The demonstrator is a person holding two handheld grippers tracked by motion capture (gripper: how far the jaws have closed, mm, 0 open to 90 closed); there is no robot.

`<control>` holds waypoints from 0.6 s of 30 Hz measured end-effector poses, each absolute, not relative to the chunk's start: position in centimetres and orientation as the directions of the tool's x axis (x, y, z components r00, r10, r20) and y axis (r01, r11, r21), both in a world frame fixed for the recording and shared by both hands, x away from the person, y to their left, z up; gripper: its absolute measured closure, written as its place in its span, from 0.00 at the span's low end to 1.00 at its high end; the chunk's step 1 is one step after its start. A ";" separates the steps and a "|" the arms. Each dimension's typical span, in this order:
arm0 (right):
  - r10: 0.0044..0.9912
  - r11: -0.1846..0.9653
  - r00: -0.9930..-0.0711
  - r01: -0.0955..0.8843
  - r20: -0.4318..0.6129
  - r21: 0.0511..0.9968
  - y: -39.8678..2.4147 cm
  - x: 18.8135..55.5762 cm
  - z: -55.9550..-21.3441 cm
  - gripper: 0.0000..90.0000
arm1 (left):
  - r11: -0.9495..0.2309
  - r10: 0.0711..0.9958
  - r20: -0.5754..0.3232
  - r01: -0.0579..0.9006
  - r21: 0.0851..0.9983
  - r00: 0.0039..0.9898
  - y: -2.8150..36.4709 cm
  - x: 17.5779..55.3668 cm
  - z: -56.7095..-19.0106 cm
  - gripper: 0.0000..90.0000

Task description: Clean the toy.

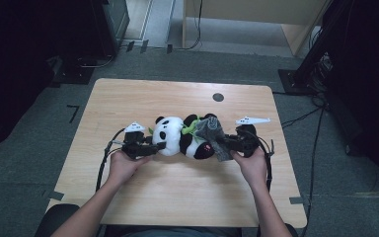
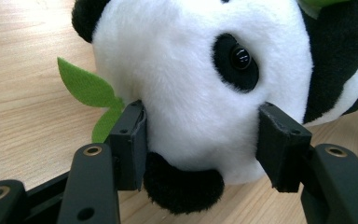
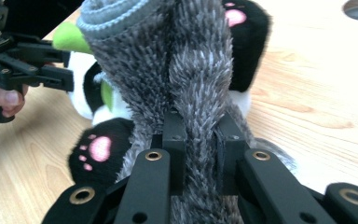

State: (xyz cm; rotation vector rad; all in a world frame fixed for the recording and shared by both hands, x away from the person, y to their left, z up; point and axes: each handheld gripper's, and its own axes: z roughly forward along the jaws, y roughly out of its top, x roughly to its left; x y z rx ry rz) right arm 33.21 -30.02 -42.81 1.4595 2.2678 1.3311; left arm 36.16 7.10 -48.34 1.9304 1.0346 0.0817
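Note:
A black-and-white panda plush (image 1: 175,136) lies on its side in the middle of the wooden table (image 1: 177,197). My left gripper (image 1: 159,146) comes in from the left. Its pads press on both sides of the panda's white head (image 2: 200,70), next to a green felt leaf (image 2: 86,88). From the right, my right gripper (image 1: 219,143) is shut on a grey fuzzy sock (image 1: 208,129). The sock (image 3: 191,60) stands up between its jaws, in front of the panda's legs. A black foot with pink pads (image 3: 98,149) lies just left of the jaws.
A dark round grommet (image 1: 218,97) sits in the tabletop near the far edge. Cables trail from both grippers over the table's sides. Dark equipment stands (image 1: 316,59) and a wooden cabinet (image 1: 256,15) are on the floor beyond the table.

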 end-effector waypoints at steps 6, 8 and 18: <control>0.768 0.098 -0.549 0.609 0.329 0.787 -30.5 32.0 -39.9 0.88 | -0.222 0.692 -0.336 0.632 0.743 0.638 7.1 36.2 -48.3 0.46; 0.759 0.105 -0.570 0.585 0.315 0.805 -29.9 31.5 -38.9 0.88 | -0.224 0.692 -0.335 0.631 0.743 0.639 7.1 36.2 -48.3 0.46; 0.694 0.219 -0.663 0.566 0.281 0.795 -25.2 31.0 -39.2 0.88 | -0.226 0.695 -0.334 0.634 0.740 0.637 7.1 36.1 -48.3 0.46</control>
